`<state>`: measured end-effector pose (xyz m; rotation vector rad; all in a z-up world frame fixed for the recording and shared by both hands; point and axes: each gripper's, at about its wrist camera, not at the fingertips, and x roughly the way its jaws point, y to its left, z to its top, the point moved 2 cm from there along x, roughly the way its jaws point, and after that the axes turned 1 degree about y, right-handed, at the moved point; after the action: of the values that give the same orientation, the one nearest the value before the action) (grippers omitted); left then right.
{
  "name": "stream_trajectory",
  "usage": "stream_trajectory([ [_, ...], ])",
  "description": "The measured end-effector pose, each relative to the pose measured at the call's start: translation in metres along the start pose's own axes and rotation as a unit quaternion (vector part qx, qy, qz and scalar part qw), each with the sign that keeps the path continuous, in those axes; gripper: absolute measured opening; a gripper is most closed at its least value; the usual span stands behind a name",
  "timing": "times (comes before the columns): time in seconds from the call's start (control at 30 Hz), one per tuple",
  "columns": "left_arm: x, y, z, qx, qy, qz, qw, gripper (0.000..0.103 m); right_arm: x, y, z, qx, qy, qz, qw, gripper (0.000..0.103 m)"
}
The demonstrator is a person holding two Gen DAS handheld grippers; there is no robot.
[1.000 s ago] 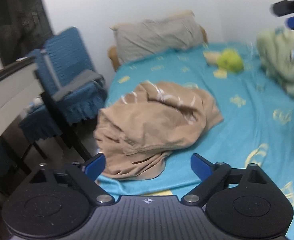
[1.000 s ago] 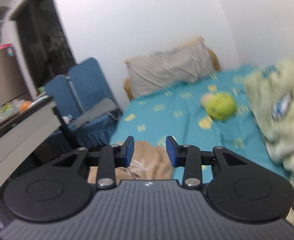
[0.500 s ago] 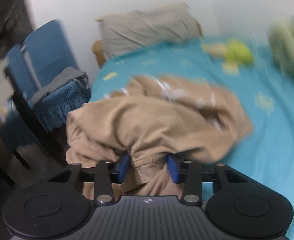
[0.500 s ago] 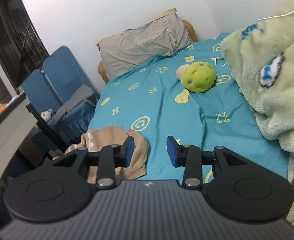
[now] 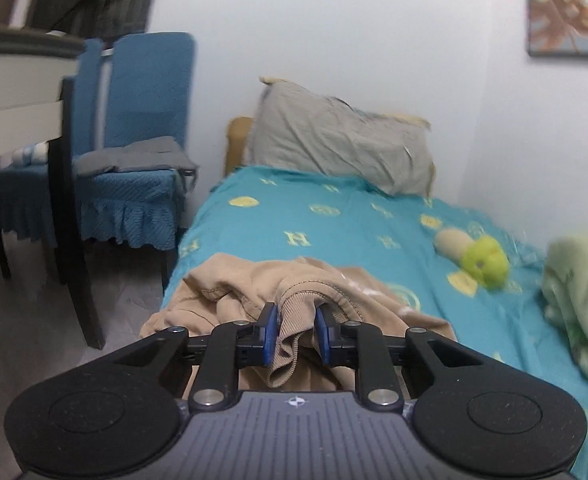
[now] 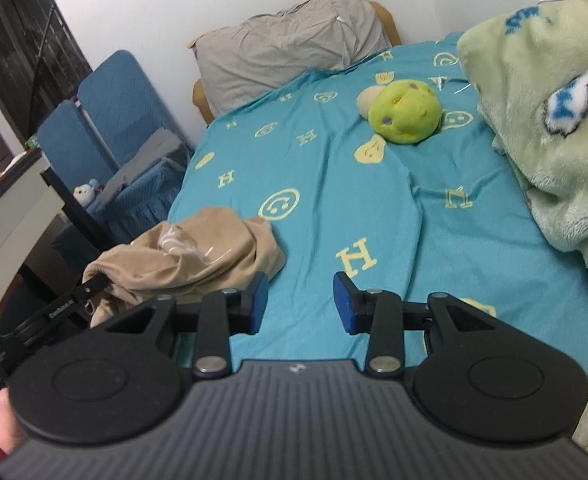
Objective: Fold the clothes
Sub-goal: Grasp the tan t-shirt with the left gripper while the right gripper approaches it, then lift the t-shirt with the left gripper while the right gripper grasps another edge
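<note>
Tan garment (image 5: 294, 292): crumpled heap at the bed's near left corner, by the edge facing the chairs; in the right wrist view it sits at about 9 o'clock from the right gripper's tips. A pale print shows on its upper folds.

Left gripper (image 5: 296, 330): jaws have just been closing and now pinch a ribbed hem of the tan garment between the blue pads; cloth bunches up and hangs out between them.

Right gripper (image 6: 300, 304): jaws partly apart, nothing between them, only bare sheet beyond. It hangs over the bed, just to the right of the garment.

Teal bedsheet (image 6: 334, 184): printed with yellow letters and smiley faces, wrinkled down the middle.

Grey pillow (image 6: 290, 48): at 12 o'clock, propped against the wall at the bed's head.

Green plush toy (image 6: 406, 114): at about 1 o'clock, lying on the sheet, well apart from the garment.

Pale green fleece blanket (image 6: 546, 120): heaped at 2 to 3 o'clock along the right side.

Blue chairs (image 5: 134, 128): at 10 o'clock beside the bed, grey cloth on one seat.
</note>
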<state>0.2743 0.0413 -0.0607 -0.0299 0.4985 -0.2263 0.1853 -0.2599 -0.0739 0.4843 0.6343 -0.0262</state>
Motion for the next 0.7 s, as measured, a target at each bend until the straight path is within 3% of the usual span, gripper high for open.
stream_trajectory([
  [0.1,-0.003,-0.011,-0.014,0.013,0.011,-0.008,0.9998,0.027,0.0,0.006,-0.004,-0.008,0.011,0.003,1.0,0.04],
  [0.13,-0.003,-0.014,-0.02,0.016,0.014,-0.01,0.9997,0.031,0.0,0.008,-0.005,-0.01,0.014,0.005,1.0,0.04],
  [0.23,0.006,-0.025,-0.033,0.02,0.031,-0.023,0.999,0.06,0.0,0.013,-0.009,-0.018,0.018,0.009,1.0,0.04],
  [0.33,0.022,-0.03,-0.039,0.005,0.046,-0.025,0.9986,0.065,0.005,0.016,-0.01,-0.017,0.024,0.029,0.999,0.041],
  [0.4,0.029,-0.029,-0.037,-0.02,0.051,-0.021,0.9983,0.055,0.009,0.017,-0.011,-0.014,0.03,0.047,0.998,0.041],
  [0.47,0.024,-0.024,-0.032,-0.061,0.052,-0.033,0.9963,0.016,0.013,0.021,-0.013,-0.016,0.032,0.059,0.998,0.042],
  [0.57,0.003,-0.02,-0.023,-0.11,0.045,-0.063,0.9909,0.011,0.016,0.03,-0.018,-0.032,0.035,0.074,0.996,0.042],
  [0.7,-0.056,-0.029,-0.008,-0.113,0.018,-0.107,0.9876,0.009,0.011,0.044,-0.025,-0.066,0.03,0.093,0.993,0.042],
])
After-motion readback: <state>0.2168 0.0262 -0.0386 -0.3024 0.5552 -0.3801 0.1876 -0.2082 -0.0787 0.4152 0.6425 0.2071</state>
